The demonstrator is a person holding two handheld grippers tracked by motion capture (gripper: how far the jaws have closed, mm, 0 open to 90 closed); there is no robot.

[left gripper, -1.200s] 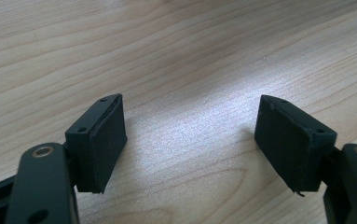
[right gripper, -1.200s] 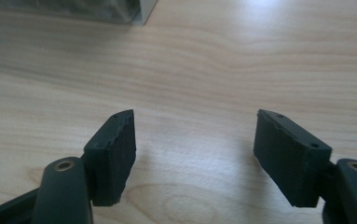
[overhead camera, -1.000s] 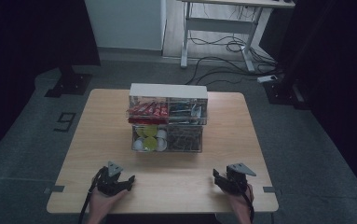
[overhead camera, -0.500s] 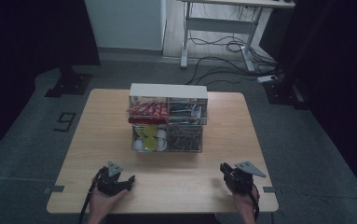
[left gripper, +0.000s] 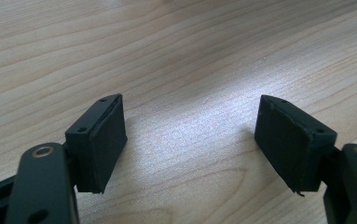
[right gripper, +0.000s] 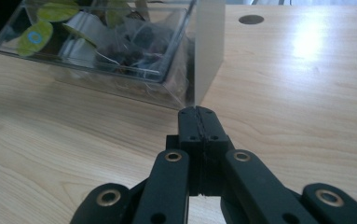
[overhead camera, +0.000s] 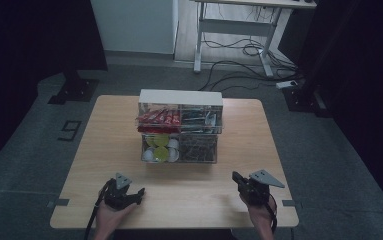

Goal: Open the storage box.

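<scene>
Your left gripper (overhead camera: 140, 192) rested low on the wooden table (overhead camera: 109, 130) at about 7 o'clock of the tabletop in the high view, held by your left hand (overhead camera: 110, 216), with its cable trailing off the near edge. In the left gripper view its two black pads (left gripper: 102, 140) stood well apart, with bare wood grain between them and nothing held. Your right gripper (overhead camera: 235, 177) sat at about 5 o'clock, in your right hand (overhead camera: 260, 215), with the grey three-cornered plate (overhead camera: 265, 178) on top. In the right gripper view its jaws were pressed flat together, pad against pad, after closing on nothing; no object lay between them. The tips (right gripper: 198, 113) pointed toward the clear plastic organizer (overhead camera: 180, 127), which stood at the centre of the table, roughly at 11 o'clock from the right gripper and 1 o'clock from the left, well apart from both. The organizer had an upper tier and a lower tier under a white top. The upper left compartment held red packets (overhead camera: 159, 118); the upper right held darker items I could not identify. The lower left compartment held round yellow-green and white pods (overhead camera: 160, 148); the lower right held dark wrapped pieces (overhead camera: 197, 147). In the right gripper view the organizer's near corner (right gripper: 199, 60) stood just beyond the closed tips, not touching them.
</scene>
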